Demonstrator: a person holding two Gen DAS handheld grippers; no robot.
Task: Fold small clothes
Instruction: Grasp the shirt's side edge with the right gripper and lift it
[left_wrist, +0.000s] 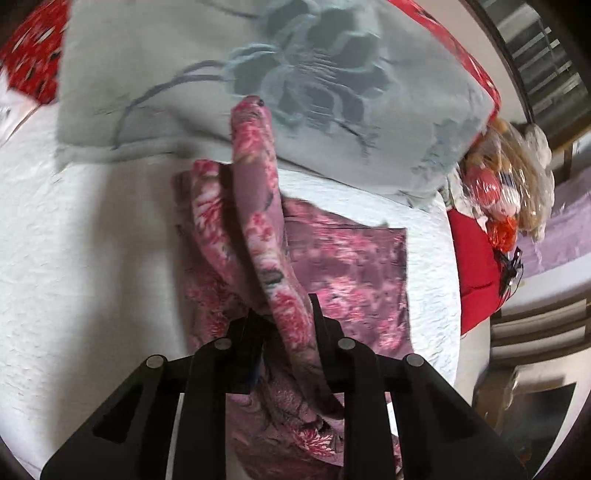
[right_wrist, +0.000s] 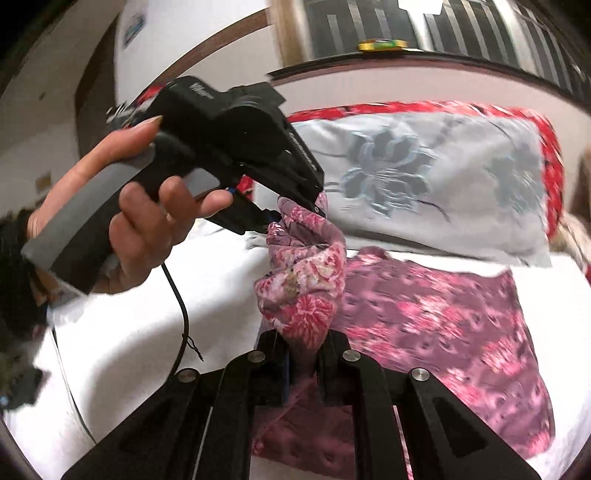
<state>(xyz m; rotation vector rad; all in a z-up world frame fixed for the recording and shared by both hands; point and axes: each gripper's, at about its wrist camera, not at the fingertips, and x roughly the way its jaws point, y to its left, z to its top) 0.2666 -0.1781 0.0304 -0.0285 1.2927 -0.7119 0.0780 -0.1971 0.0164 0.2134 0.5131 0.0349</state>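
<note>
A pink and purple floral garment lies on the white bedspread; it also shows in the right wrist view. My left gripper is shut on a lifted edge of it, and a fold rises in front of the camera. My right gripper is shut on another bunched part of the same edge. In the right wrist view the left gripper, held by a hand, pinches the cloth just above and beyond my right gripper.
A pale blue pillow with a flower pattern lies behind the garment, also in the right wrist view. A red patterned blanket lies beyond it. Red cloth and wrapped items sit at the bed's right side. A window is behind the bed.
</note>
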